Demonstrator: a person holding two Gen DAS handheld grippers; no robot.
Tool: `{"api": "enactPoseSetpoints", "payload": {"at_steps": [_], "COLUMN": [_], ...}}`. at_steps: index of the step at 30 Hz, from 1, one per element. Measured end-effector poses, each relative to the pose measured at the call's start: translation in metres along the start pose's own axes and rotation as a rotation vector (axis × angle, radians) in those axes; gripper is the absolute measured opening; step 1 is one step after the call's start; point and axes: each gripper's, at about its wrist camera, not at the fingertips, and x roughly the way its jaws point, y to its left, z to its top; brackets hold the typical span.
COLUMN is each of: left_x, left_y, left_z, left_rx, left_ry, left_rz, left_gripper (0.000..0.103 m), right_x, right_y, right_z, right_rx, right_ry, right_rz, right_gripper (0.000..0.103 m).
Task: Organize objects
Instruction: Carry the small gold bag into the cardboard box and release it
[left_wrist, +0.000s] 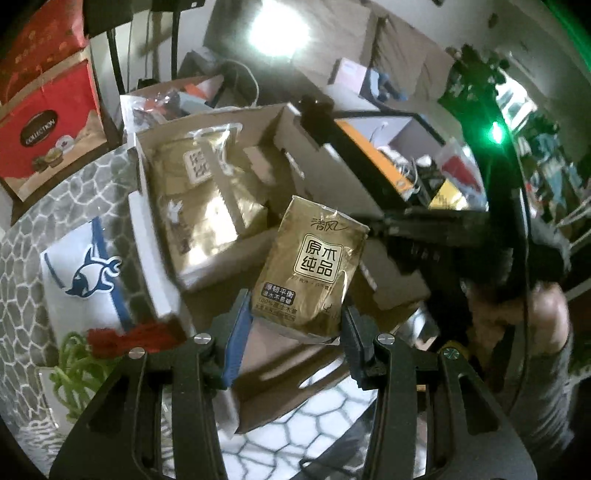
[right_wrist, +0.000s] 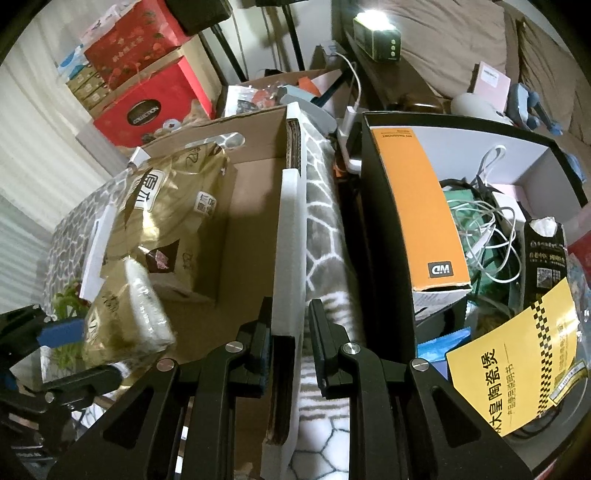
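A small gold tissue pack (left_wrist: 310, 266) with a white label stands between the fingers of my left gripper (left_wrist: 295, 325), which is shut on its lower end. It hangs over an open cardboard box (left_wrist: 391, 291). A larger gold tissue bundle (left_wrist: 199, 206) lies in the box's far left part. The right wrist view has the same small pack (right_wrist: 125, 314) at lower left, over the box floor (right_wrist: 243, 229), beside a blue finger pad (right_wrist: 61, 332). My right gripper (right_wrist: 290, 332) is shut on the box's upright right wall (right_wrist: 291, 229), which is lined with white foam.
A black bin (right_wrist: 373, 206) right of the box holds an orange carton (right_wrist: 424, 206), tangled white cables (right_wrist: 484, 236) and a yellow leaflet (right_wrist: 517, 369). Red gift boxes (right_wrist: 147, 99) stack at the back left. A white bag with a blue fish logo (left_wrist: 85, 273) lies on grey patterned cloth (left_wrist: 33, 258).
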Motion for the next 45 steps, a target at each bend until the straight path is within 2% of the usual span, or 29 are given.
{"api": "enactPoseSetpoints", "payload": {"at_steps": [7, 14, 25, 28, 31, 33, 38, 45], "left_x": [-0.003, 0.023, 0.049, 0.058, 0.072, 0.076, 0.062, 0.028], "left_y": [0.015, 0.019, 0.024, 0.027, 0.031, 0.030, 0.028, 0.030], "left_z": [0.043, 0.079, 0.094, 0.095, 0.092, 0.091, 0.088, 0.088], "left_rx": [-0.163, -0.260, -0.414, -0.463, -0.521, -0.525, -0.495, -0.446], "left_ry": [-0.069, -0.063, -0.044, -0.035, 0.016, 0.038, 0.013, -0.016], "left_rz": [0.035, 0.061, 0.055, 0.023, -0.014, -0.020, -0.040, -0.062], "left_gripper": [0.042, 0.042, 0.043, 0.043, 0.044, 0.049, 0.059, 0.060], "right_x": [0.000, 0.001, 0.004, 0.004, 0.004, 0.004, 0.006, 0.006], "right_y": [0.001, 0.000, 0.003, 0.004, 0.004, 0.005, 0.004, 0.001], "right_z": [-0.001, -0.001, 0.000, 0.000, 0.000, 0.000, 0.000, 0.000], "right_rx": [0.003, 0.003, 0.002, 0.004, 0.003, 0.005, 0.008, 0.007], "right_ry": [0.000, 0.004, 0.006, 0.007, 0.007, 0.007, 0.007, 0.008], "right_rz": [0.004, 0.007, 0.015, 0.014, 0.014, 0.014, 0.012, 0.013], "right_gripper": [0.019, 0.019, 0.020, 0.020, 0.020, 0.020, 0.020, 0.020]}}
